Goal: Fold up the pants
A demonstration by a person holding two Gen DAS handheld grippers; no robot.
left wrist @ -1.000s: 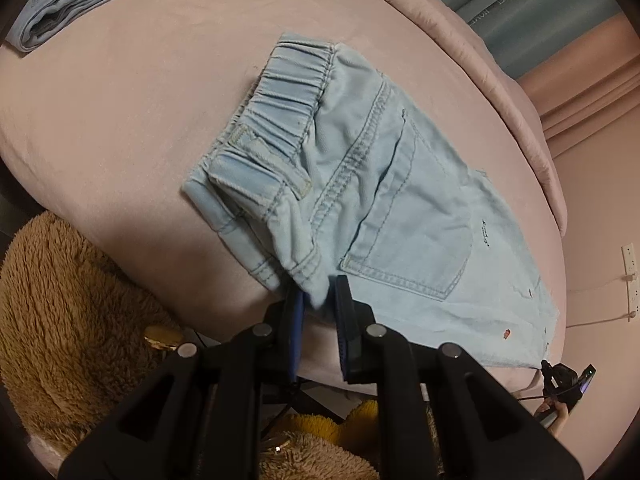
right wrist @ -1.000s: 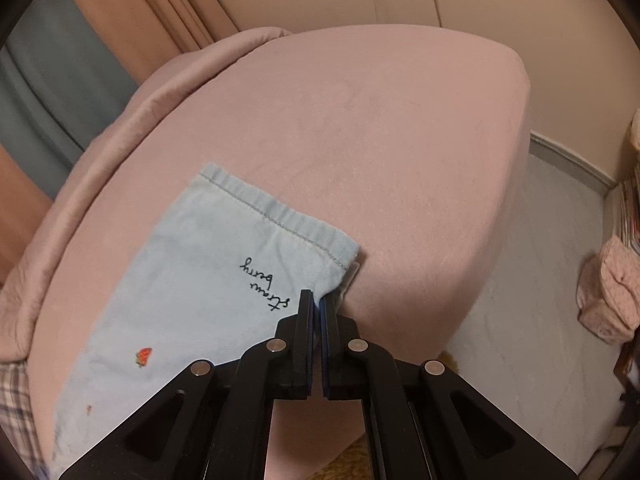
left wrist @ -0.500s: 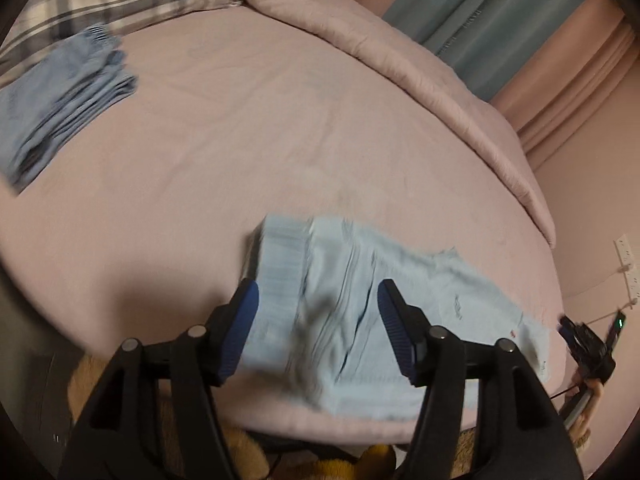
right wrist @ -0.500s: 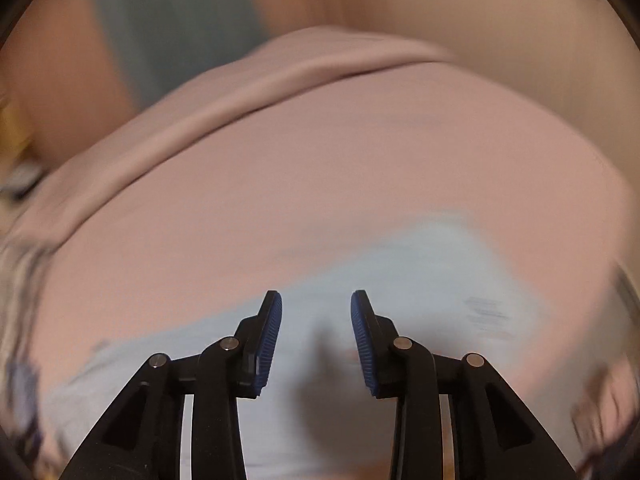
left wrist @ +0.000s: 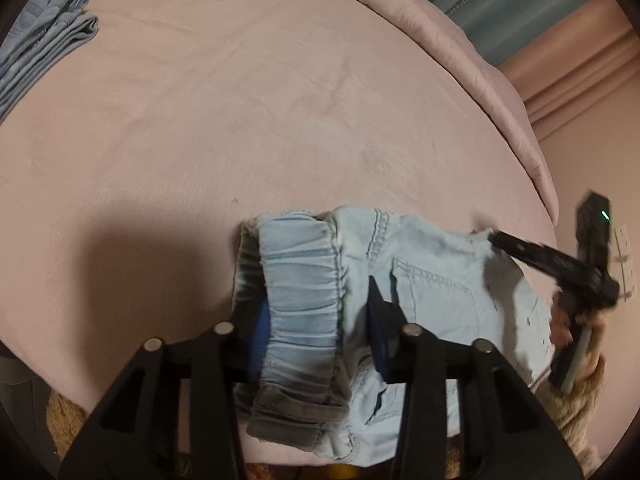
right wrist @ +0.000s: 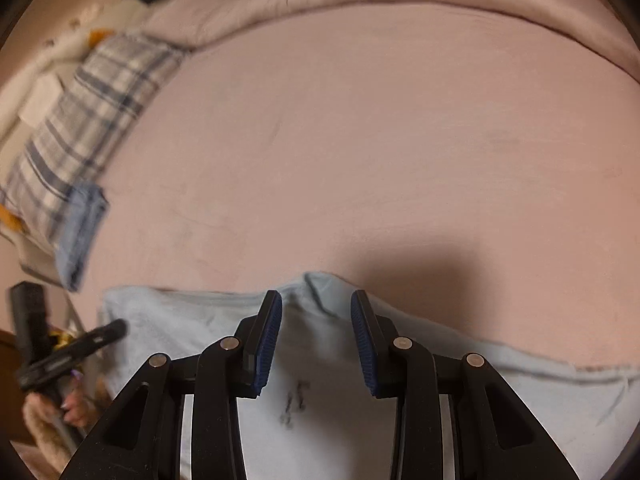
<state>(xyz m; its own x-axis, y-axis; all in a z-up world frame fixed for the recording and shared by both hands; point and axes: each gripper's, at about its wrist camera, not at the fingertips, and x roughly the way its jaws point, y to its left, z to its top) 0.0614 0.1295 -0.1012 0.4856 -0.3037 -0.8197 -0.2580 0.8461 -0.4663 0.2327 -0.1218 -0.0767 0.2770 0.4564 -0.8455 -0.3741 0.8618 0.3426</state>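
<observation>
**Pale denim pants at the near edge of the bed, both tongs over them**

Left wrist view: The pants are light blue denim, lying at the near edge of the pink bed. Their elastic waistband is gathered into close ribs, and beside it run doubled seams and a stitched patch pocket. A greyish turned-over flap of cloth hangs at the very edge. The left gripper has black fingers with blue ribbed pads; its jaws have just been closing and now stand on either side of the bunched waistband, the cloth filling the gap. Whether the pads press it I cannot tell. The sheet looks soft and matte, with faint creases. At the bed's far left corner lies a stack of folded jeans in a darker blue. A rolled pink quilt borders the far edge. At the right edge the other tool's black finger reaches the pants' far end.

Right wrist view: The right gripper hovers with jaws parted above the pants, nothing pinched between the pads. The cloth here is smooth and pale, with a raised fold near the fingertips and dark handwritten-style lettering, too blurred to read. A plaid pillow sits at the bed's far left corner.
</observation>
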